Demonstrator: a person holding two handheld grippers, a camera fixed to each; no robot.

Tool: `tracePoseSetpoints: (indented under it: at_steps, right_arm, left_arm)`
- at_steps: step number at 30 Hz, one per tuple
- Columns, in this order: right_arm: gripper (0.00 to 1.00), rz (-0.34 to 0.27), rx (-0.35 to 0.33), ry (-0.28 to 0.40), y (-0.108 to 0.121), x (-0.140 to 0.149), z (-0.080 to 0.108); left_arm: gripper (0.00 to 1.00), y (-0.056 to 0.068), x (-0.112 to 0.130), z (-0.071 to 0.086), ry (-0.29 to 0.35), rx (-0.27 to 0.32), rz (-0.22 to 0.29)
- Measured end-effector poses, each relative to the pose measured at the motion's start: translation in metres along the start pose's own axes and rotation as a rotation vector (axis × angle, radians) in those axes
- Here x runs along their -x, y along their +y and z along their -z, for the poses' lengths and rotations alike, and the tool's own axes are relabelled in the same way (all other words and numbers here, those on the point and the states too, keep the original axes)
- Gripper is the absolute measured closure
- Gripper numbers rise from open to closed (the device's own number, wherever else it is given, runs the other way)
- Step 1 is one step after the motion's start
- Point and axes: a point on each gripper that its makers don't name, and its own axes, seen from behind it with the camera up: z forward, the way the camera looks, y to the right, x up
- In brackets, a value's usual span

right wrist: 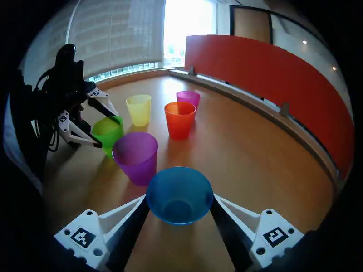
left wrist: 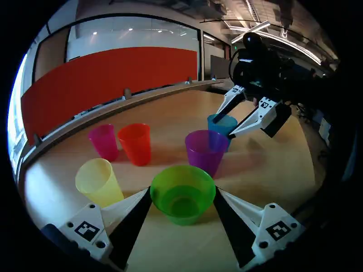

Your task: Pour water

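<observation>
A green cup [left wrist: 183,201] stands on the wooden table [left wrist: 277,172] between my left gripper's [left wrist: 182,190] fingers, both of which touch its rim. In the right gripper view, that left gripper [right wrist: 109,130] brackets the green cup [right wrist: 105,129]. My right gripper [right wrist: 180,197] is shut on a blue cup [right wrist: 179,204]. In the left gripper view, the right gripper [left wrist: 222,128] grips the blue cup [left wrist: 223,123] just behind a purple cup [left wrist: 206,152]. I cannot tell whether either cup holds water.
Orange [left wrist: 135,143], pink [left wrist: 104,141] and yellow [left wrist: 97,181] cups stand to the left of the green one. The purple cup [right wrist: 135,156] sits between the two held cups. A red partition [left wrist: 113,77] runs along the table's far edge.
</observation>
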Motion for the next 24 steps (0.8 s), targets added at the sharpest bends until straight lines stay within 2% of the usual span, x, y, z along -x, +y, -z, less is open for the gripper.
tracePoseSetpoints:
  at_steps: [7,10,18,24]
  right_arm:
    - [0.06,0.001,0.011,-0.03,0.002,0.009,0.001]
    - [0.0,0.004,0.018,-0.037,0.002,0.013,0.002]
    - [0.0,-0.01,0.026,-0.046,-0.001,0.022,0.006]
    - [0.0,-0.015,0.034,-0.05,-0.004,0.028,0.01]
  left_arm:
    - [0.07,0.002,0.001,0.0,-0.007,0.004,-0.002]
    - [0.07,0.002,0.003,-0.001,-0.014,0.006,-0.001]
    - [0.07,0.004,0.008,0.002,-0.033,0.012,0.009]
    - [0.07,0.0,0.013,0.007,-0.041,0.001,0.008]
